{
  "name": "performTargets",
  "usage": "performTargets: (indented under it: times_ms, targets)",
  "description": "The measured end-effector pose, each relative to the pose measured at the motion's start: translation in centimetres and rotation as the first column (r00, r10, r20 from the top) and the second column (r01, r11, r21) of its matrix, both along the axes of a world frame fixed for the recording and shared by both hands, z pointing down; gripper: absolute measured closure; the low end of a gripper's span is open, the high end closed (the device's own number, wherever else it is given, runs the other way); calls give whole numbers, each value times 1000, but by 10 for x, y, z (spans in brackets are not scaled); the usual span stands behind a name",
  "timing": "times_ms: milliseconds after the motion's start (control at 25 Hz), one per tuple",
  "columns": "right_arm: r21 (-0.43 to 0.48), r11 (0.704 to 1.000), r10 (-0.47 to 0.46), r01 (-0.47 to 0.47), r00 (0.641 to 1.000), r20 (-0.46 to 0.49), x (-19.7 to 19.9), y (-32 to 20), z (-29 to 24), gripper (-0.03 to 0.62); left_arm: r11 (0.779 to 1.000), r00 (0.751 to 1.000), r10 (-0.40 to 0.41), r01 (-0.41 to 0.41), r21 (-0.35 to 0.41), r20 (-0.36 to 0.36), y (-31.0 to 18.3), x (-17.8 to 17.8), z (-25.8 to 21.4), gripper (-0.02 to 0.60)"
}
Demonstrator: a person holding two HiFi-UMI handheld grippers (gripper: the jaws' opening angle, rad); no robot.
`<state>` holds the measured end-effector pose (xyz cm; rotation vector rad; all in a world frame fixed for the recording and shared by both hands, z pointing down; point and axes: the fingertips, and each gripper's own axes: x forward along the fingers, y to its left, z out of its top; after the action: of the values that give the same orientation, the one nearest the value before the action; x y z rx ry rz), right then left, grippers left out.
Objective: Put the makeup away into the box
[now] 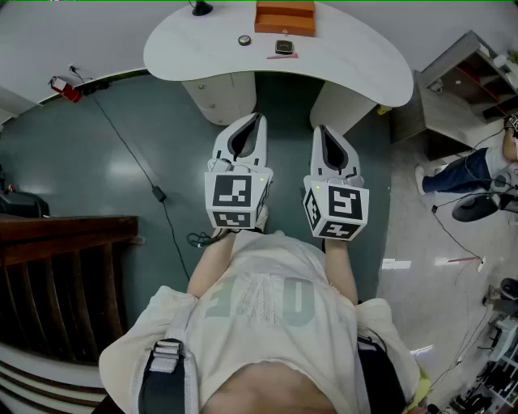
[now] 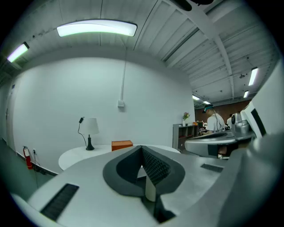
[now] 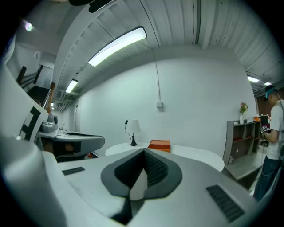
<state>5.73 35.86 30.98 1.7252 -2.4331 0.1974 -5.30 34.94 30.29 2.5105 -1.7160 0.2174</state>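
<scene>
An orange box (image 1: 285,18) stands open at the far edge of a white curved table (image 1: 356,69). In front of it lie a small round compact (image 1: 244,40), a dark square compact (image 1: 283,47) and a thin pink stick (image 1: 282,57). I hold both grippers side by side at chest height, well short of the table and pointing towards it. The left gripper (image 1: 258,118) is shut with nothing in it, its jaws meeting at the tip (image 2: 142,149). The right gripper (image 1: 321,129) is likewise shut and empty (image 3: 144,151). The box also shows far ahead (image 2: 121,145) (image 3: 159,145).
A lamp (image 2: 90,129) stands on the table left of the box. A shelf unit (image 1: 461,89) and a person (image 1: 477,170) are at the right. A cable (image 1: 158,194) runs over the green floor, and a dark wooden railing (image 1: 65,242) is at the left.
</scene>
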Motion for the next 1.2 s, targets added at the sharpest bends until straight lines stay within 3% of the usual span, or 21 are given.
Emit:
performTargets:
  times_ms: [360,720,1200]
  targets:
    - [8,1000,12,-12,1000,4,-9,-7,7,597,1000,1000,26,-26,11,-4,-6,-9,1,581]
    - [21,998,65,-66,997,44,-25,-39,9,597,996,997,75,-75,40,-8,-50,-33,3,581]
    - [22,999,37,-37,999,-10,-18,-106,19,597,989,990,140,-139,43,0,-124,-10,5,581]
